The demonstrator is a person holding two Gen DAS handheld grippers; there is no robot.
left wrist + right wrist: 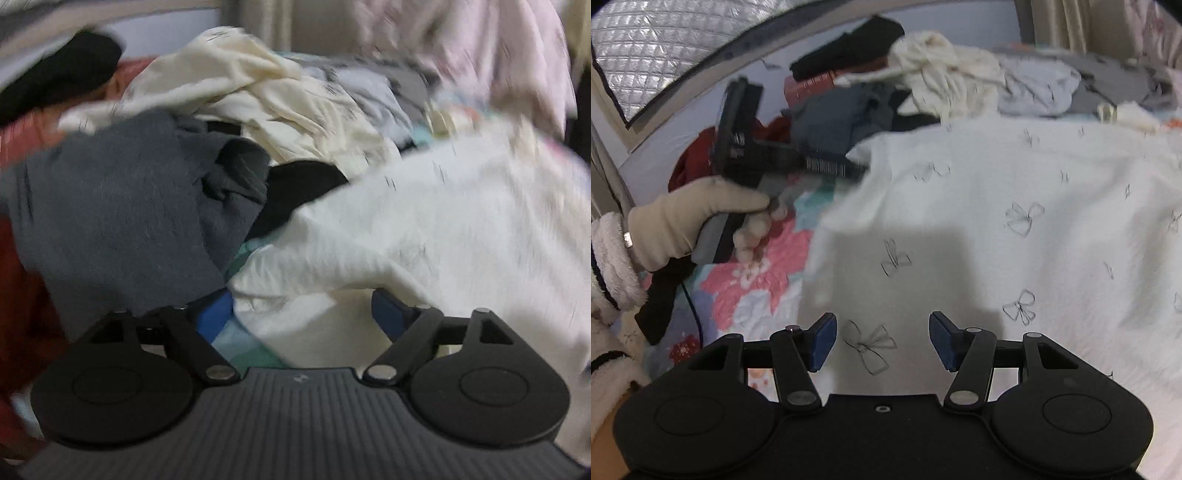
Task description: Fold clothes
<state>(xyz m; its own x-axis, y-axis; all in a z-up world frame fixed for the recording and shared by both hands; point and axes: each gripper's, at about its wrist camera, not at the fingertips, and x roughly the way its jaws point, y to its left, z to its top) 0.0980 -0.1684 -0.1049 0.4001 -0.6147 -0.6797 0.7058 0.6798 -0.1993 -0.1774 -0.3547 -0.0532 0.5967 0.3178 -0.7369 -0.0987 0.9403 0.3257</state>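
Note:
A white garment (979, 206) printed with small bows lies spread over the bed, in front of both grippers. My right gripper (882, 340) hovers just above its near part, blue pads (824, 341) wide apart and nothing between them. My left gripper (855, 169), held by a gloved hand (690, 218), is at the garment's upper left edge. In the blurred left wrist view the left gripper (301, 314) is open, with the white garment (424, 221) bunched between and over its fingers. The left pad (214, 314) is partly covered by cloth.
A pile of clothes lies behind the white garment: a grey one (110, 206), a cream one (945, 81), black pieces (849, 48) and a red one (698, 155). The floral bedsheet (757, 280) shows at the left. Curtains (1060, 22) hang at the back.

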